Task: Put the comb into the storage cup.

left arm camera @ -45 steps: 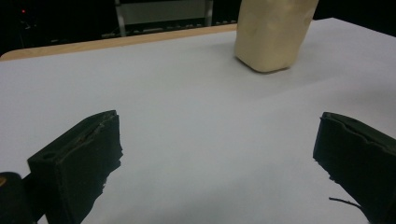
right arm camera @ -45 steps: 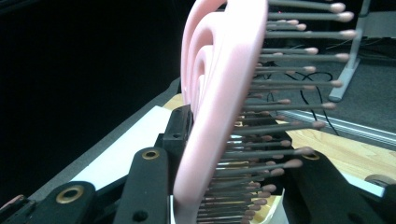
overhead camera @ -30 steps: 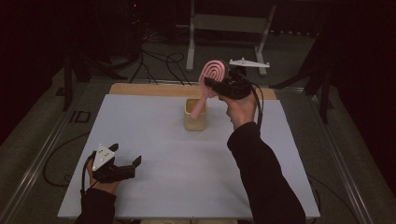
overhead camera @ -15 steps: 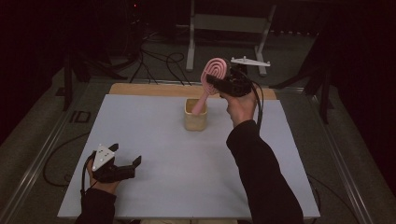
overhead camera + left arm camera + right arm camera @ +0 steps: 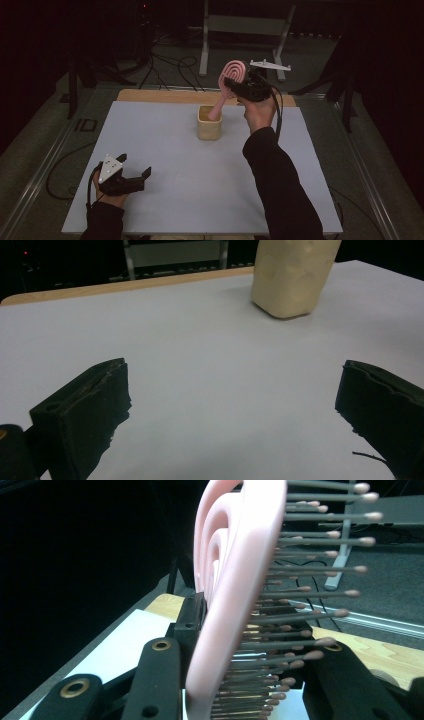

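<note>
White table (image 5: 165,150): one cup (image 5: 209,123), one pink hairbrush (image 5: 231,80) clamped in right hand-held gripper (image 5: 241,86), left hand-held gripper (image 5: 135,176) agape.

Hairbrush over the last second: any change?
Barely any. The right claw stays shut on the pink hairbrush, handle tip inside the beige cup, at most edged slightly right. The left claw remains open, low over the table; the cup has not moved.

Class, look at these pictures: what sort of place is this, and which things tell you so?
Probably a lab or recording studio, not a home: a plain white table in a dark room, loose cables on the floor behind, a metal stand, and handheld grippers, the right gripper holding a pink hairbrush.
</note>
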Demonstrator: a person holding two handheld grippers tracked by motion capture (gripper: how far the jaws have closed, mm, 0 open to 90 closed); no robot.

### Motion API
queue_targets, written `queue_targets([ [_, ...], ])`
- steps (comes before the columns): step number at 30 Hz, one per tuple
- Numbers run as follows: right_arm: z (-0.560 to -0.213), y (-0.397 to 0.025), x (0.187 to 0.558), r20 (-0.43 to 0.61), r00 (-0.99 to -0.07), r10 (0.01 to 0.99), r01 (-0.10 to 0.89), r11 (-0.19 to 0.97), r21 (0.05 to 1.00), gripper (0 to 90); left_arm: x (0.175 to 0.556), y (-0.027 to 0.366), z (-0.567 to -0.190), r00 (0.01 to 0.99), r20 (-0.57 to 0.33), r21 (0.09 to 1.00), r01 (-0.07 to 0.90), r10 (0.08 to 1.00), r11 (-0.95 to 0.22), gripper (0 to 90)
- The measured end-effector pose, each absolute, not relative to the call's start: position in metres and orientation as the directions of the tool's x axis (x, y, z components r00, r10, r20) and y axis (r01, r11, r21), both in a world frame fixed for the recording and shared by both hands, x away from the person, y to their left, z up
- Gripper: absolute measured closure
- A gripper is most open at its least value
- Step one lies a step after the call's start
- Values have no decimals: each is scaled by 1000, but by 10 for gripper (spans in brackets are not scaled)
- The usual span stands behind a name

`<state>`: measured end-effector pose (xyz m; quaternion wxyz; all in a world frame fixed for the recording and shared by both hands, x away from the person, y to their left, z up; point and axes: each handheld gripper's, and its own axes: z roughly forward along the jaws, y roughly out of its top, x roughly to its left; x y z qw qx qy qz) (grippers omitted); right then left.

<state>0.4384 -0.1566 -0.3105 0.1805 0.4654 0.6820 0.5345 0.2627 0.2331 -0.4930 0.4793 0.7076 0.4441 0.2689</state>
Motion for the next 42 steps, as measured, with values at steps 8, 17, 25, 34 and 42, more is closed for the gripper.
queue_targets([
  [8, -314, -159, 444, 255, -476, 842, 443, -21, 896, 637, 263, 233, -493, 460, -48, 918, 371, 887, -143, 15],
  [17, -317, -159, 447, 263, -455, 851, 447, -37, 894, 637, 263, 234, -493, 459, -47, 917, 371, 887, -143, 15],
  [25, -320, -159, 449, 269, -439, 857, 450, -50, 892, 637, 263, 233, -493, 460, -46, 918, 370, 887, -144, 15],
  [34, -329, -163, 452, 302, -417, 858, 464, -85, 882, 637, 263, 234, -493, 458, -46, 917, 371, 888, -144, 15],
  [42, -335, -158, 453, 297, -422, 857, 471, -73, 879, 637, 263, 234, -493, 457, -48, 917, 372, 888, -142, 15],
])
